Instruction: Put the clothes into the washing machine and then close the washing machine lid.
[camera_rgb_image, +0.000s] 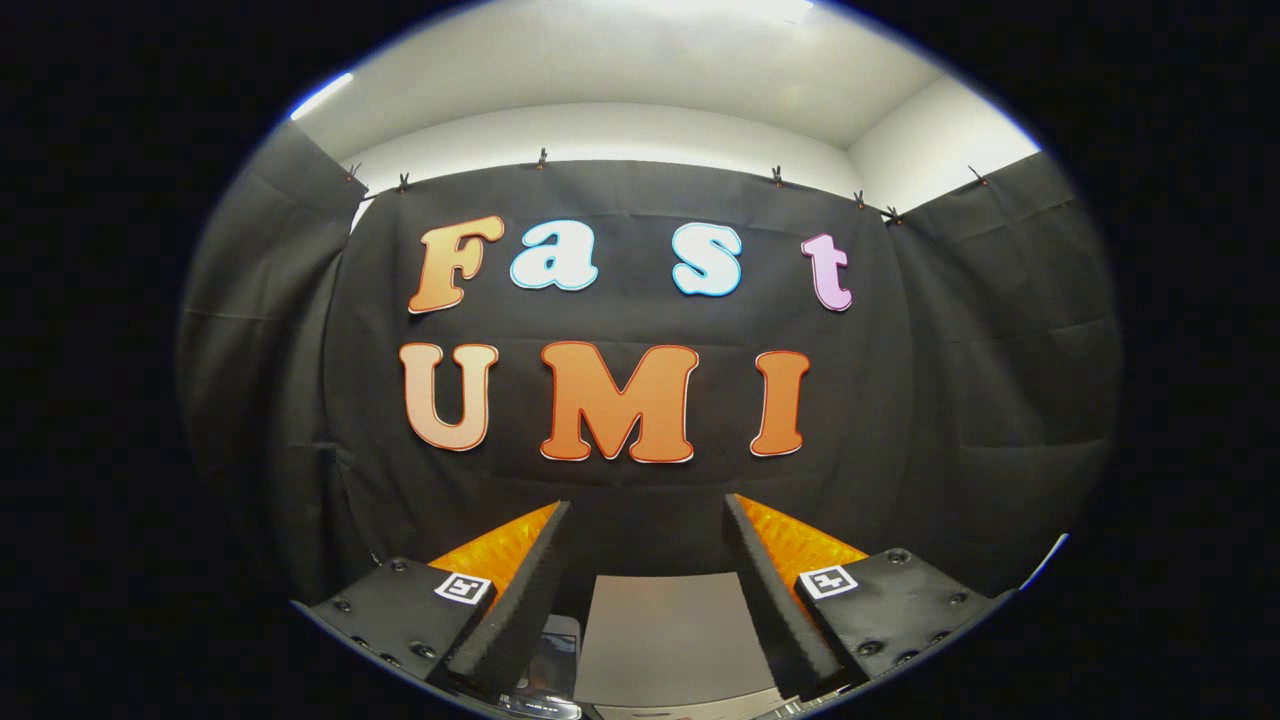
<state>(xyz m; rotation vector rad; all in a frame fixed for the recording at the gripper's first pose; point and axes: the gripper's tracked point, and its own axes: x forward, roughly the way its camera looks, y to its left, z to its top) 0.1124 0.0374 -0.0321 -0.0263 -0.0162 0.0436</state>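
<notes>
Ahead, the gripper (648, 515) – two fingers spread, nothing between – faces black cloth (640, 500).

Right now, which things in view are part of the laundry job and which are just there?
Job:
gripper, fingers open, nothing between them
grey flat surface low between the fingers, possibly the washer's top; cannot tell

Just there:
black cloth wall
ceiling

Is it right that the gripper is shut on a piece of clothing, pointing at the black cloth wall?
Not quite. The gripper does point at the black cloth wall, but the gripper view shows its fingers spread open with nothing between them; no clothing is held.
</notes>
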